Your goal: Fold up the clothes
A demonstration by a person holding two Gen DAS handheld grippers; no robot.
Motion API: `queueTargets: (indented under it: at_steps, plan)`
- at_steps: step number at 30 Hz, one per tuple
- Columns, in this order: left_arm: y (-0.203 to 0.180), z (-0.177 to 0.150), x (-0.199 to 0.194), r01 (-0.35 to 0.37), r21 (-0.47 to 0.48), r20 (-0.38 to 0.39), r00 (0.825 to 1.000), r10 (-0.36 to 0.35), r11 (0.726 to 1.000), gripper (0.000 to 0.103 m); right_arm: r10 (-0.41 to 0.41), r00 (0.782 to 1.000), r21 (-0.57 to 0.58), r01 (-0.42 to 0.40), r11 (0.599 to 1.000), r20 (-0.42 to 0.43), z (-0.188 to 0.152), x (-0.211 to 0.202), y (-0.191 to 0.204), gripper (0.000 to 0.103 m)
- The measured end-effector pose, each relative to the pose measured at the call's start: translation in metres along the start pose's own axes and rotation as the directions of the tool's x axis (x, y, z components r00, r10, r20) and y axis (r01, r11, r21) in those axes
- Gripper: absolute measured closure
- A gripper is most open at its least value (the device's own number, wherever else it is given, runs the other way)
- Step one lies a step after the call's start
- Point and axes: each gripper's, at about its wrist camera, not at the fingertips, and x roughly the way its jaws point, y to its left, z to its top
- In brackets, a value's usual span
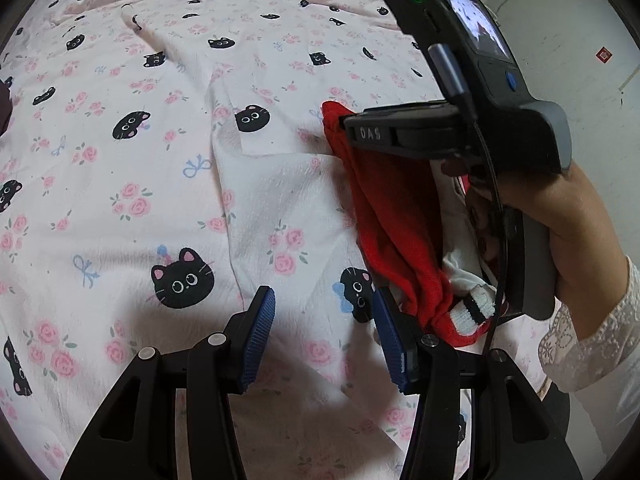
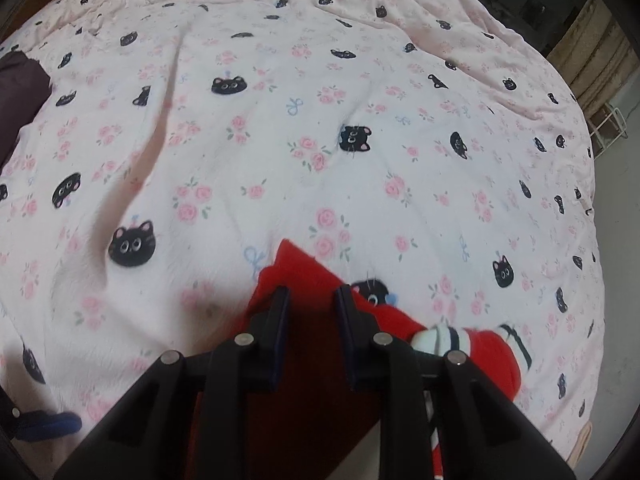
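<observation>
Pink cat-print bedding (image 2: 320,160) lay ahead of both grippers. Right gripper (image 1: 344,126) was clamped on a corner of the red garment (image 1: 392,216), lifting it (presumably to spread it). Left gripper (image 1: 324,336) hung released just left of the garment, nothing between its pads.

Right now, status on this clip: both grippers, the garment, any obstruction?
Left gripper open, empty, over the bedsheet. Right gripper pinching the red garment, corner lifted, rest bunched. Dark cloth at far left edge, not in the way.
</observation>
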Motion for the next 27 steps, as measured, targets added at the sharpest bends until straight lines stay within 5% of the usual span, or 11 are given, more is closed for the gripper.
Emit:
queueTargets:
  at_steps: [10,13,15,17,23,27]
  plan:
    - [-0.009,0.005,-0.028,0.103,0.030,0.131,0.986,-0.106,0.994,0.058,0.189,0.955,0.232,-0.242,0.942,0.228,-0.025,-0.076,-0.065,0.078]
    - [-0.021,0.005,-0.029,0.149,0.079,0.148,0.976,-0.159,0.986,0.057,0.204,0.943,0.288,-0.279,0.916,0.265,-0.054,-0.094,-0.088,0.060]
    - [-0.032,0.003,-0.030,0.176,0.112,0.158,0.969,-0.192,0.978,0.057,0.212,0.934,0.324,-0.303,0.896,0.289,-0.073,-0.106,-0.103,0.037]
    - [-0.044,-0.001,-0.034,0.207,0.150,0.176,0.957,-0.232,0.967,0.057,0.217,0.928,0.371,-0.324,0.870,0.302,-0.094,-0.111,-0.120,0.036]
    - [-0.078,-0.008,-0.029,0.253,0.269,0.167,0.938,-0.304,0.929,0.057,0.275,0.908,0.550,-0.411,0.727,0.316,-0.167,-0.100,-0.159,0.036]
    - [-0.084,-0.011,-0.006,0.145,0.281,0.124,0.975,-0.186,0.949,0.057,0.357,0.868,0.628,-0.496,0.599,0.346,-0.204,-0.086,-0.171,0.036]
